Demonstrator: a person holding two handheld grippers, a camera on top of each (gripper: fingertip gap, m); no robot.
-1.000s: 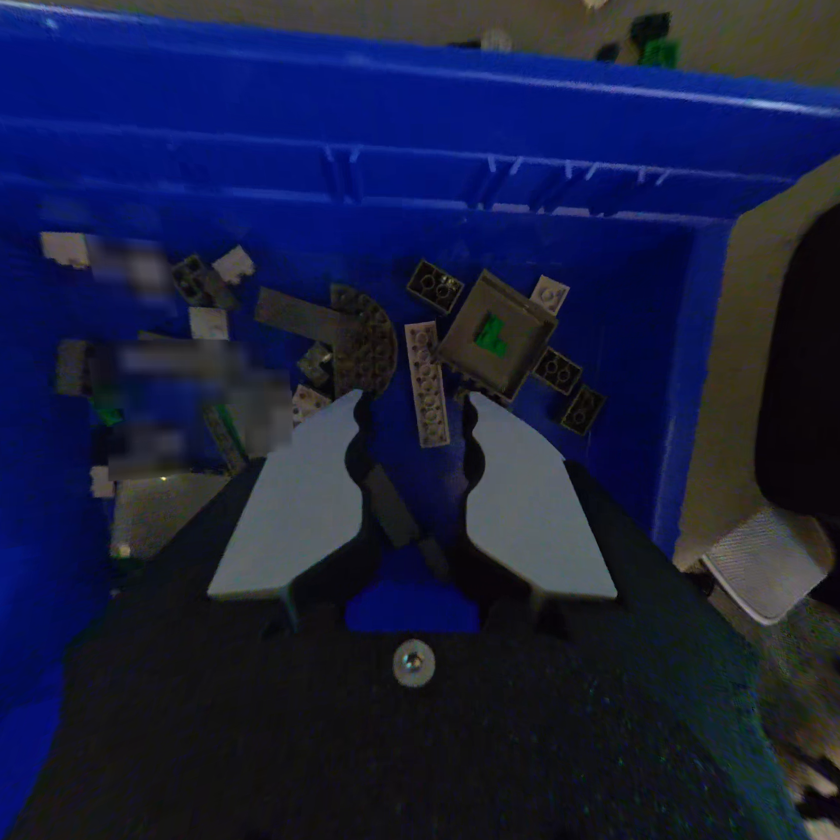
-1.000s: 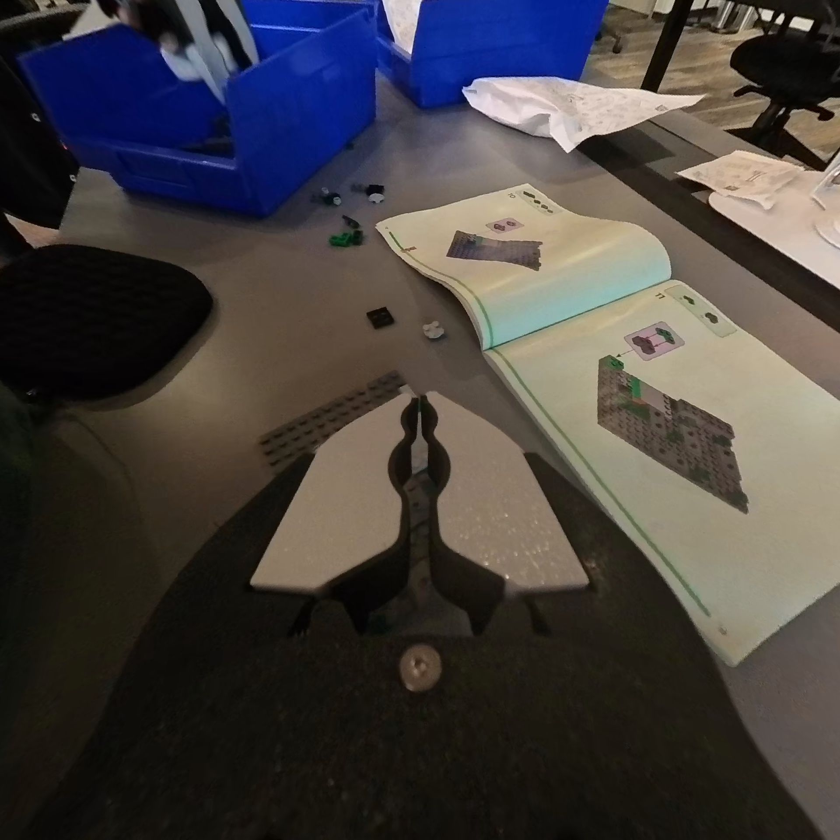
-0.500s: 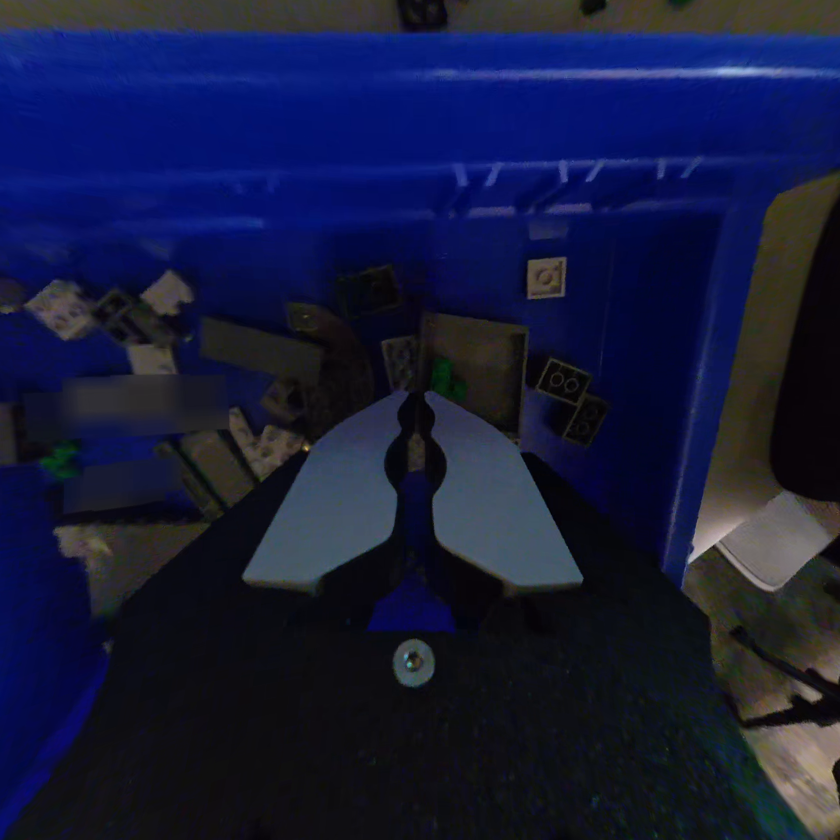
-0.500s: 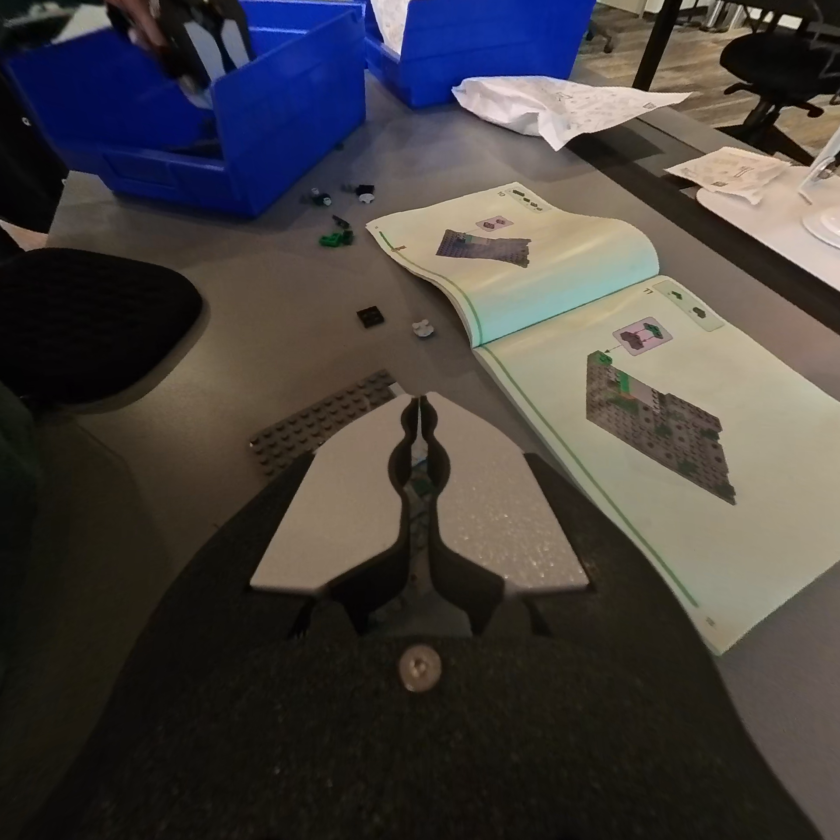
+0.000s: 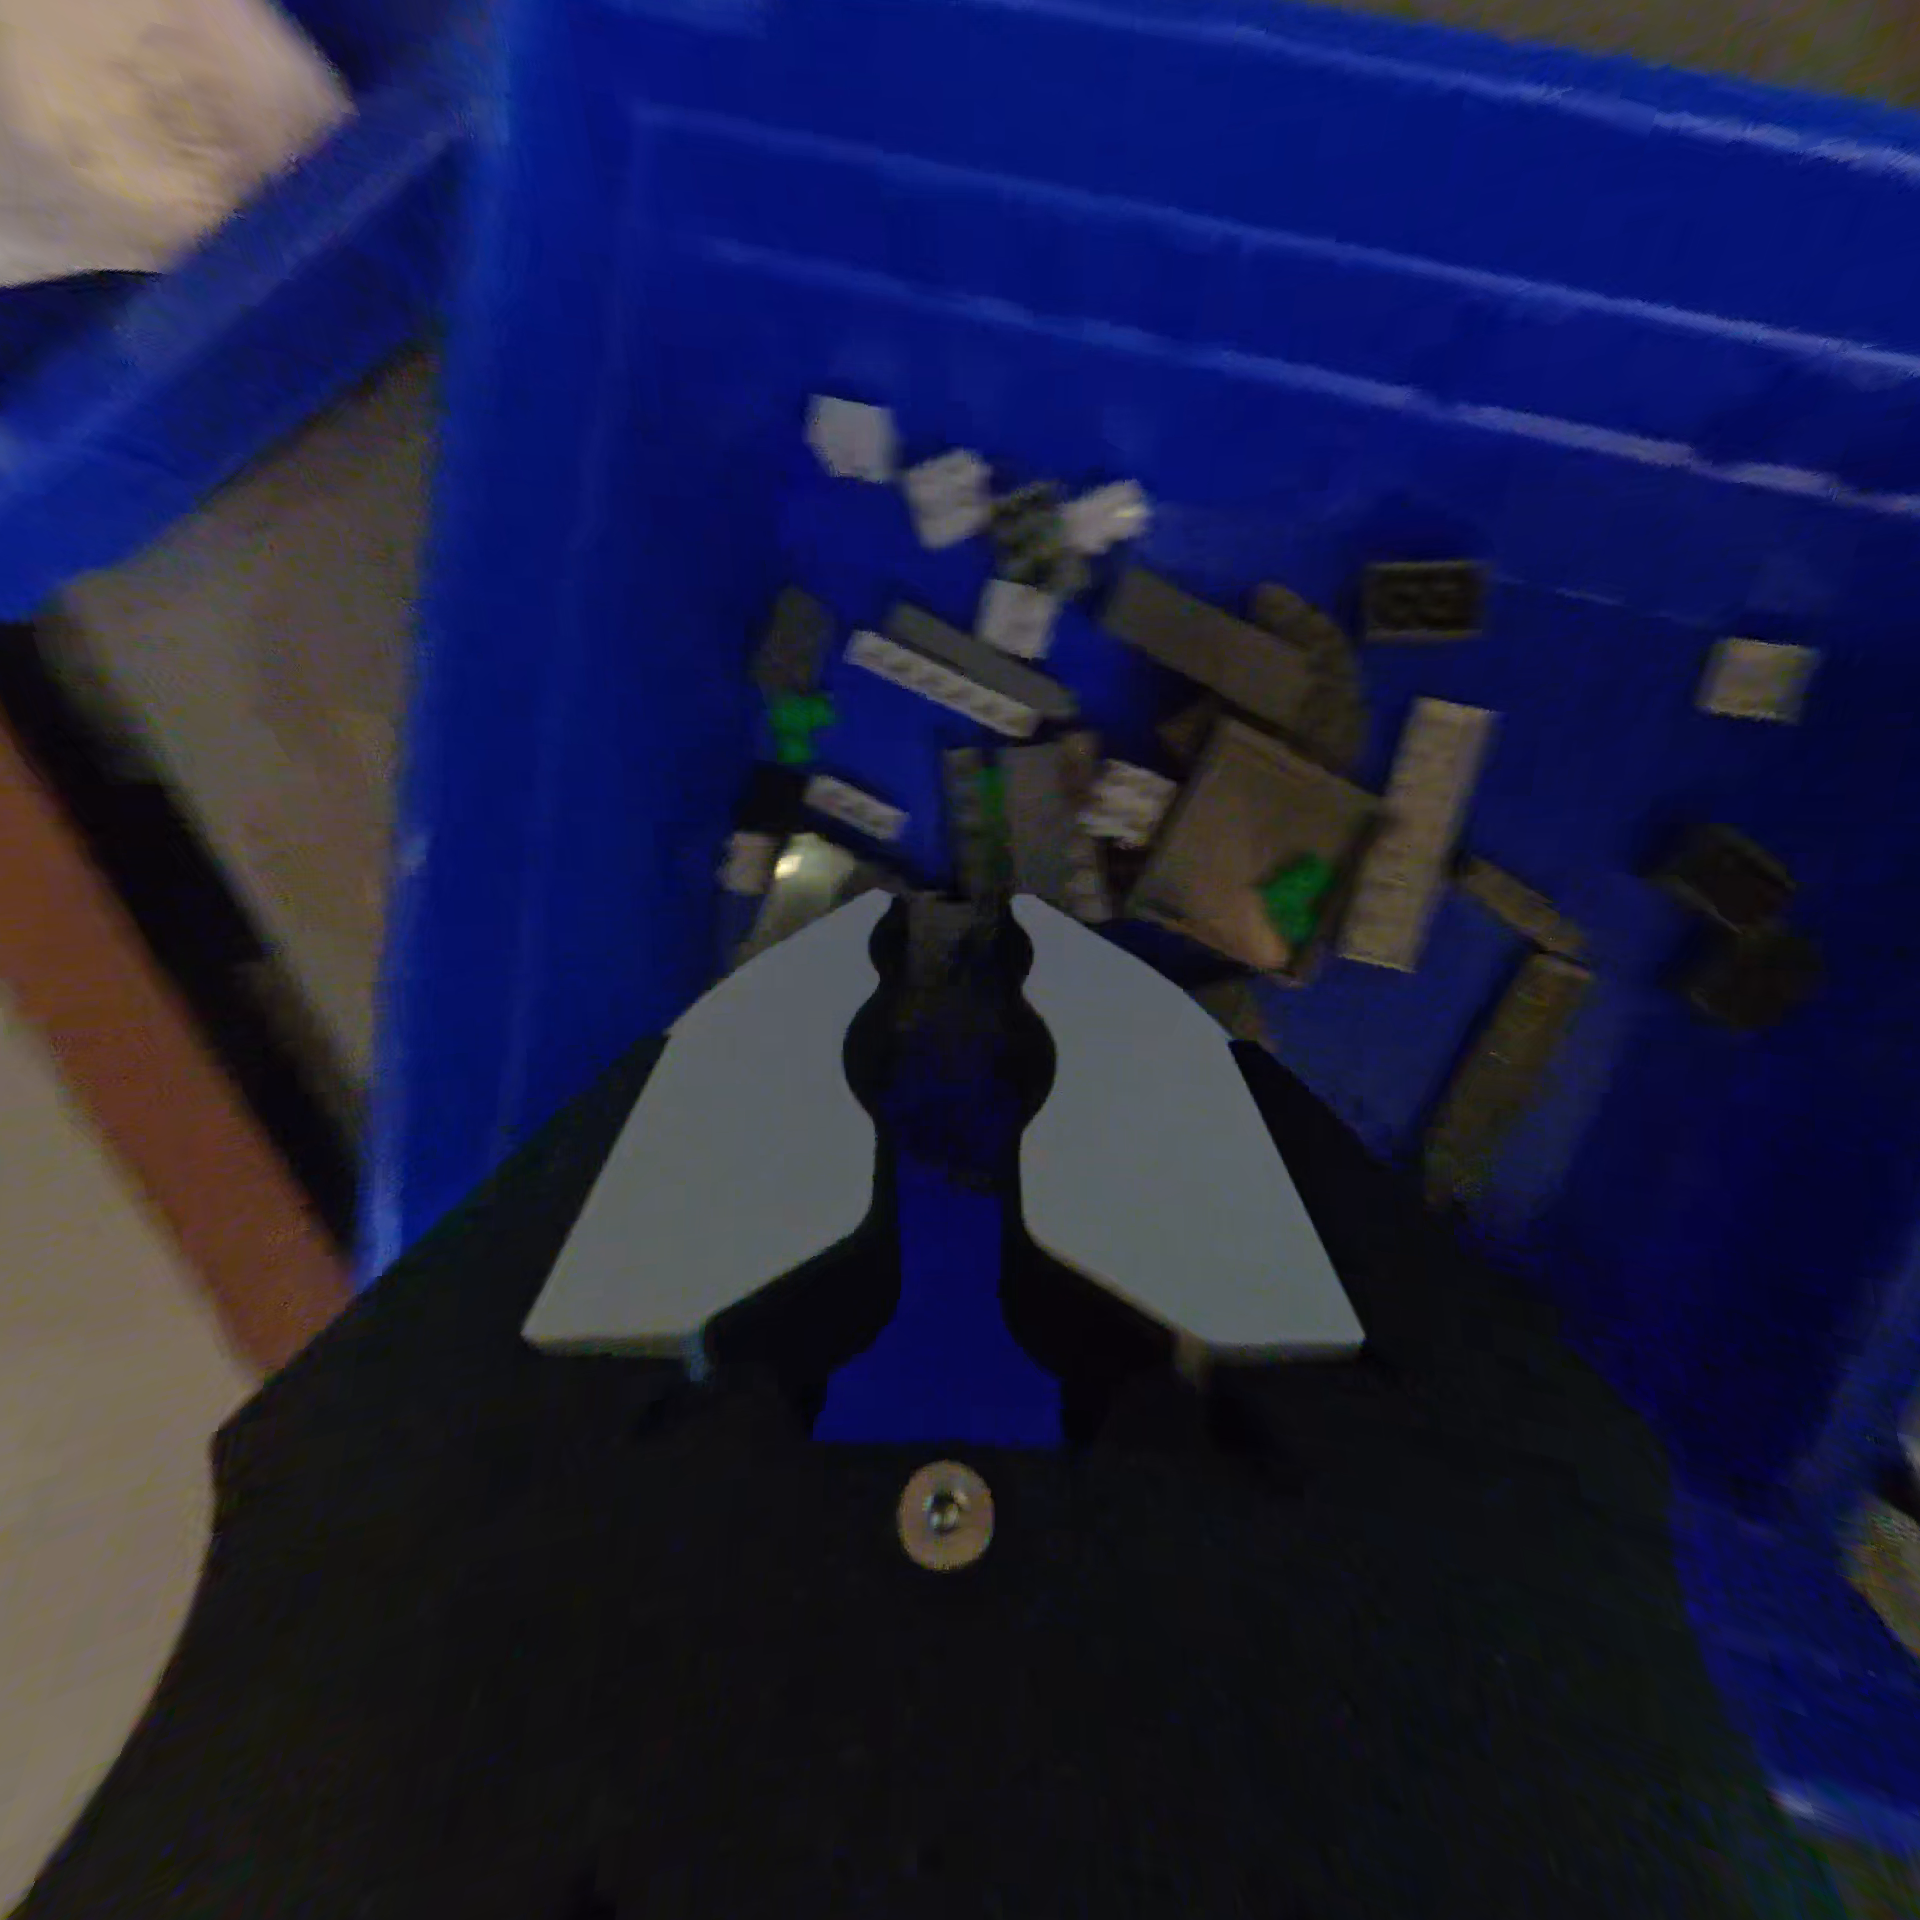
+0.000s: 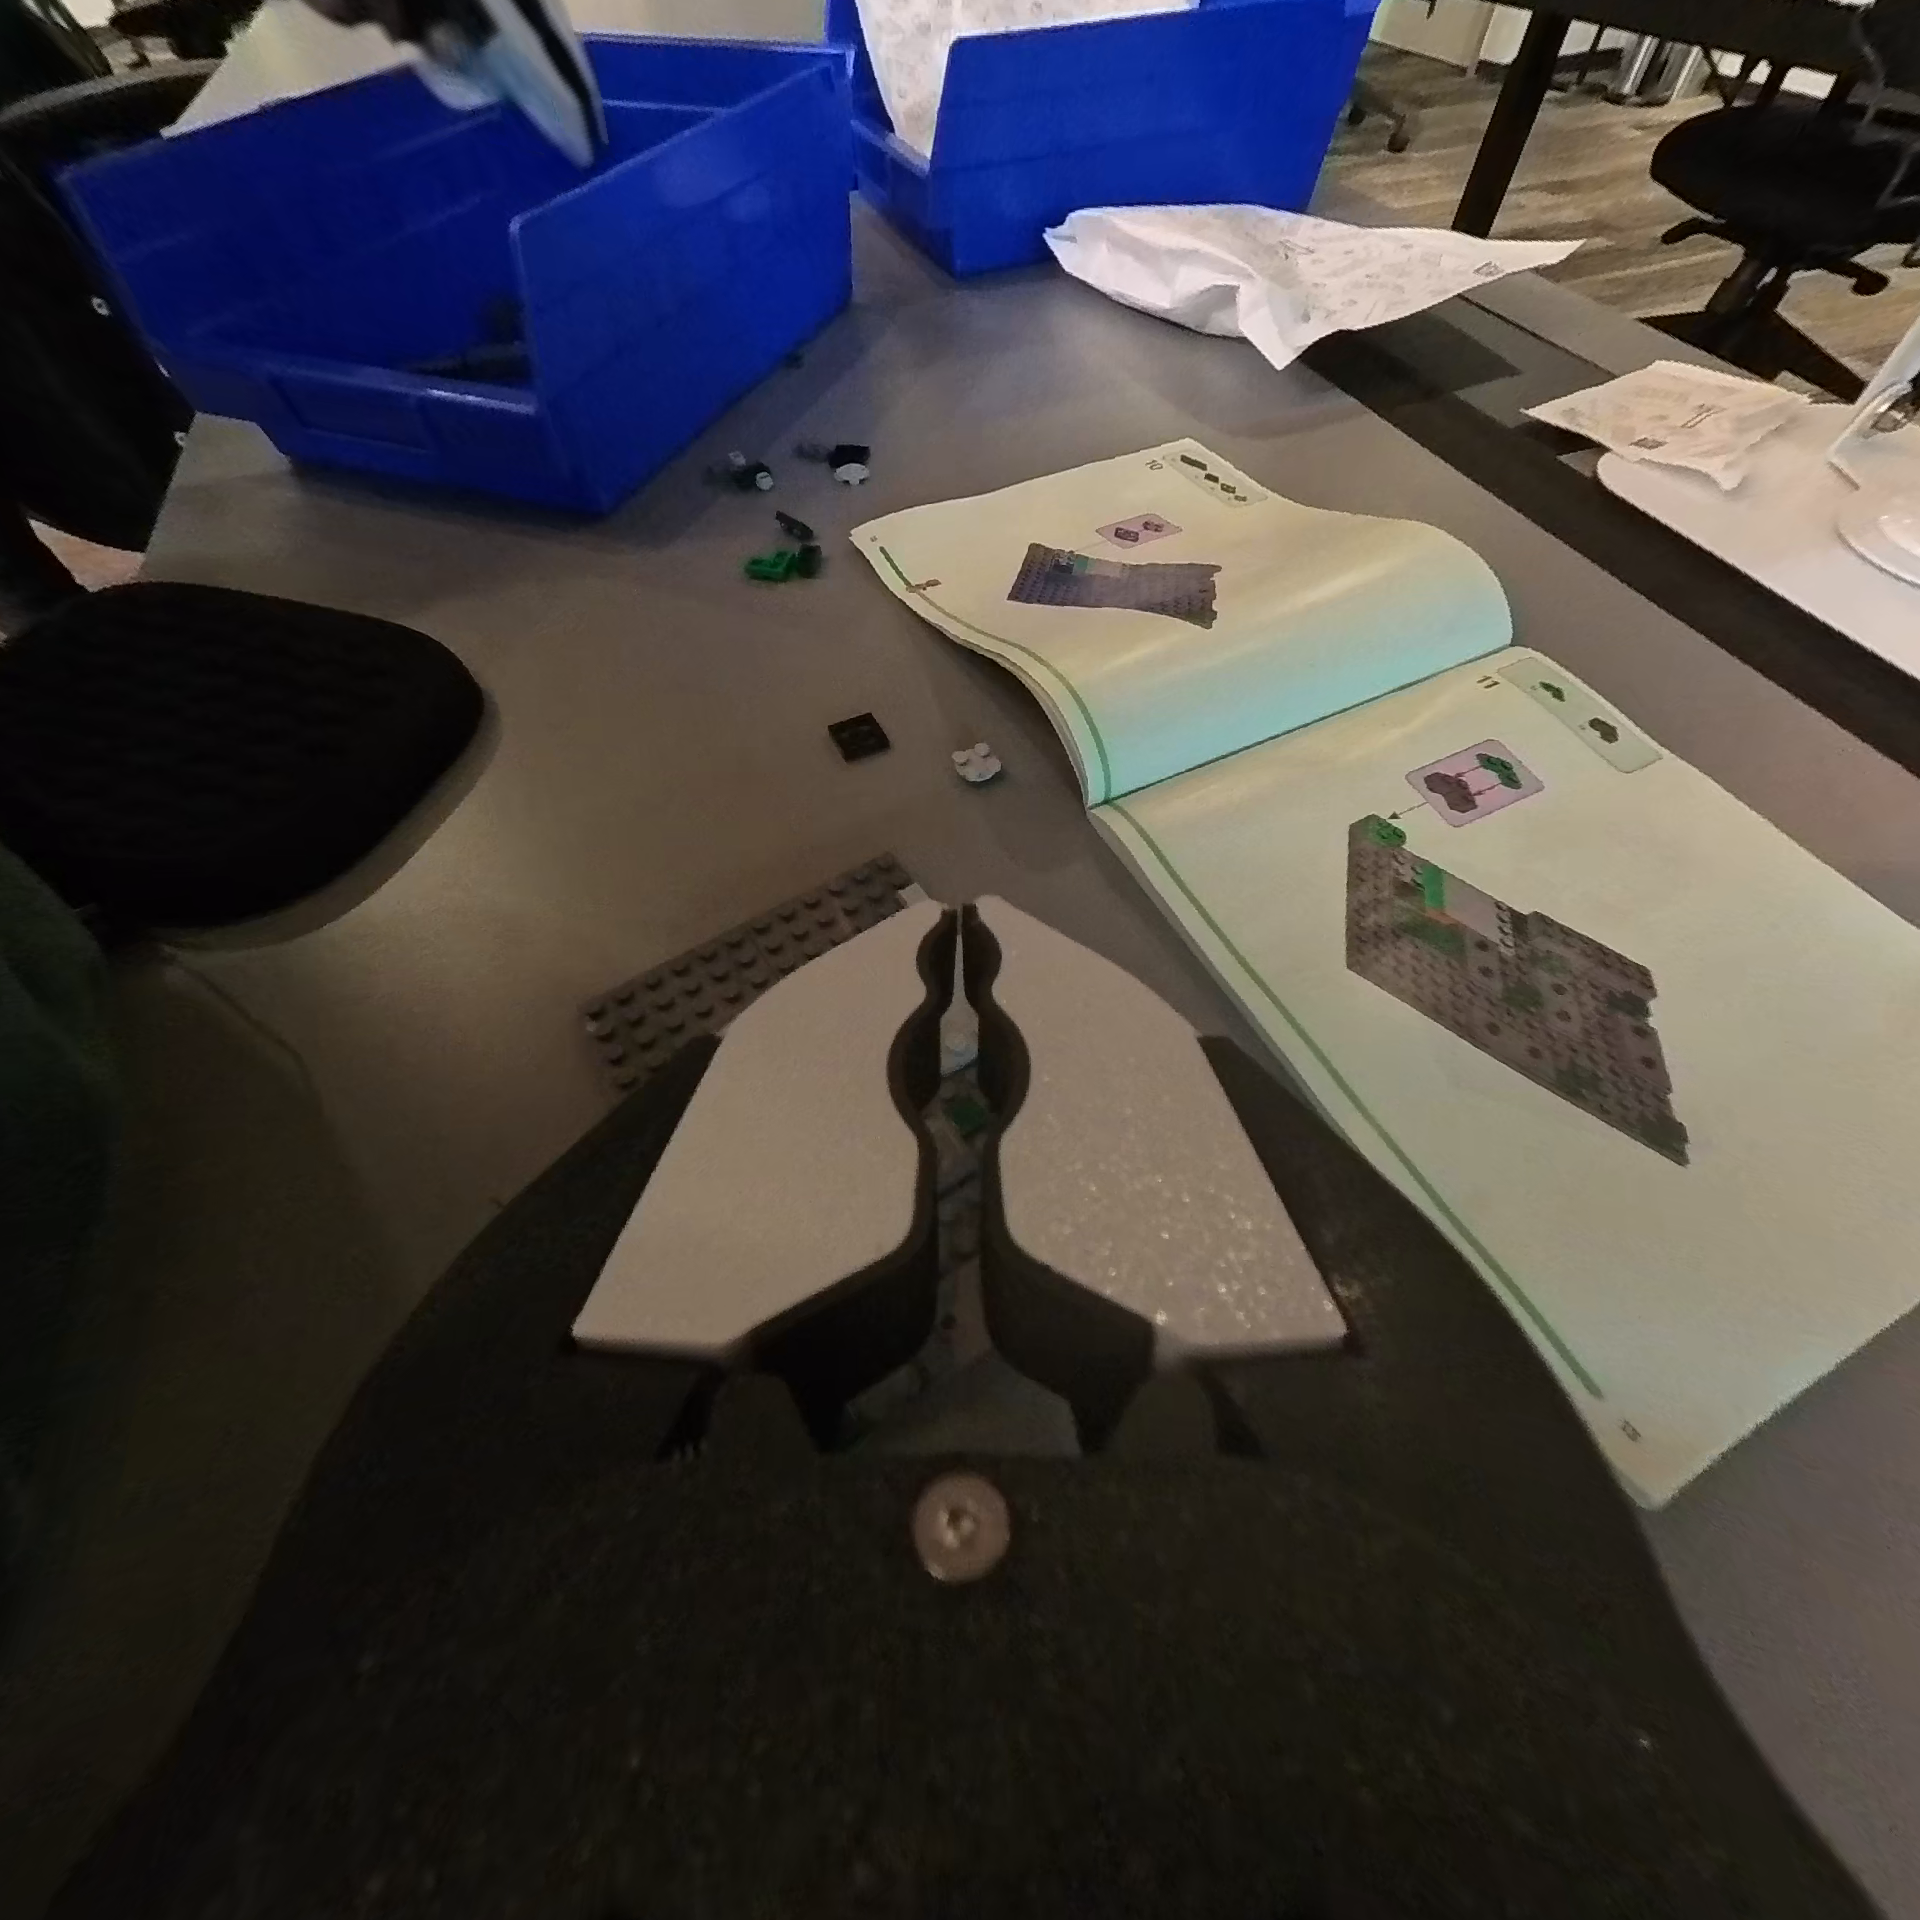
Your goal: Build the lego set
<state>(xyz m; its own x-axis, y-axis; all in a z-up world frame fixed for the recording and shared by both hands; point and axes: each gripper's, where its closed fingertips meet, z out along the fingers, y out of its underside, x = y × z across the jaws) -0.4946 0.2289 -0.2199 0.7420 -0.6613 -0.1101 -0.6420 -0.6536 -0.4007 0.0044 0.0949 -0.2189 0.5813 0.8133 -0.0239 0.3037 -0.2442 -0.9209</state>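
Grey plate (image 6: 748,971) under right claw (image 6: 958,914)

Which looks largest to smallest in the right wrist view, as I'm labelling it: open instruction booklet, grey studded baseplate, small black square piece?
1. Open instruction booklet
2. Grey studded baseplate, partly hidden by the right gripper
3. Small black square piece

Blue bin (image 6: 665,312), grey studded plate (image 6: 727,966), pale green booklet (image 6: 1351,665), green pieces (image 6: 779,564).
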